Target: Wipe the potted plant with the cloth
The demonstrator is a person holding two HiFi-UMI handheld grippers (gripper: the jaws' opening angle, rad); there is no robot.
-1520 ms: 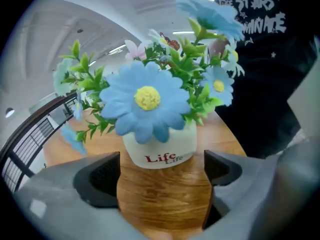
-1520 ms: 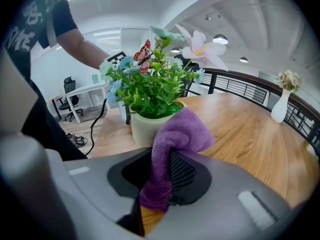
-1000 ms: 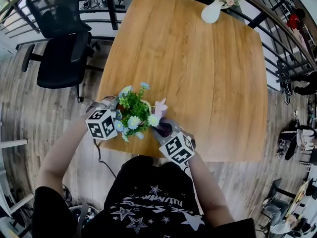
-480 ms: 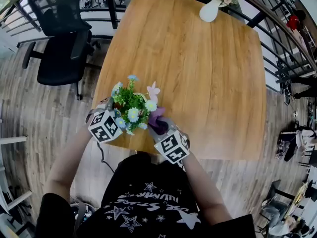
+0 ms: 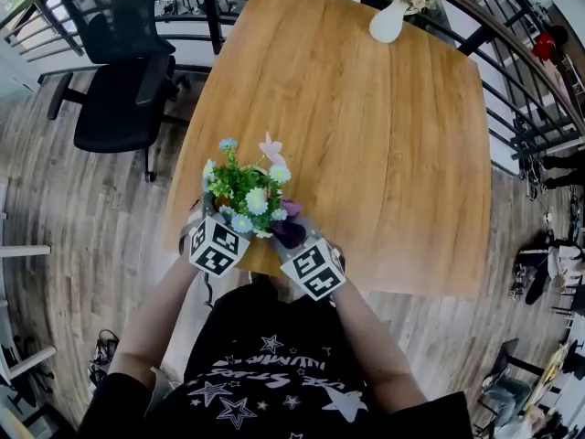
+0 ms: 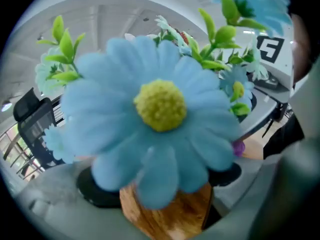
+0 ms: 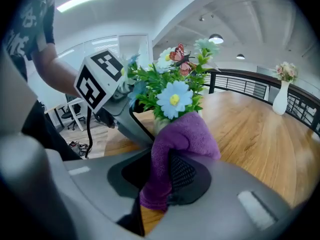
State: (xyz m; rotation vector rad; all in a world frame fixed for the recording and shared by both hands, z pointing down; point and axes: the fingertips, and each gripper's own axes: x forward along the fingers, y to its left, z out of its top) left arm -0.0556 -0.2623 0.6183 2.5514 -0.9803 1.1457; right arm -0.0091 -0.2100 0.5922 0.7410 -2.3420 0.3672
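Two claws close together at the near edge of the wooden surface (image 5: 366, 135), with the potted plant (image 5: 245, 188) between them.

Grips the plant from its left side with the left claw (image 5: 216, 219), jaws drawn in narrow. Shows, in the left gripper view, a wood-brown rounded shape wedged between the two dark pads (image 6: 97, 194), most of it covered by one big blue daisy (image 6: 155, 129) right up against the lens. Green sprigs and smaller pale blue blooms fanned out behind it.

Clamps a purple cloth (image 7: 181, 139) in the right claw (image 5: 296, 240), just to the plant's right. Cloth bunched up out of the jaws, folded over the top of the claw and pressed against the pale pot just under the leaves and a blue flower. Pink butterfly ornament (image 7: 179, 55) perched at the top of the foliage.

Cannot tell whether the pot rests on the surface or hangs just above it, the base being hidden by flowers and claws.

Well apart, at the far corner of the surface, a white vase (image 5: 388, 21) of pale flowers. Off the surface to the left, a black office chair (image 5: 119, 99) on the plank floor.
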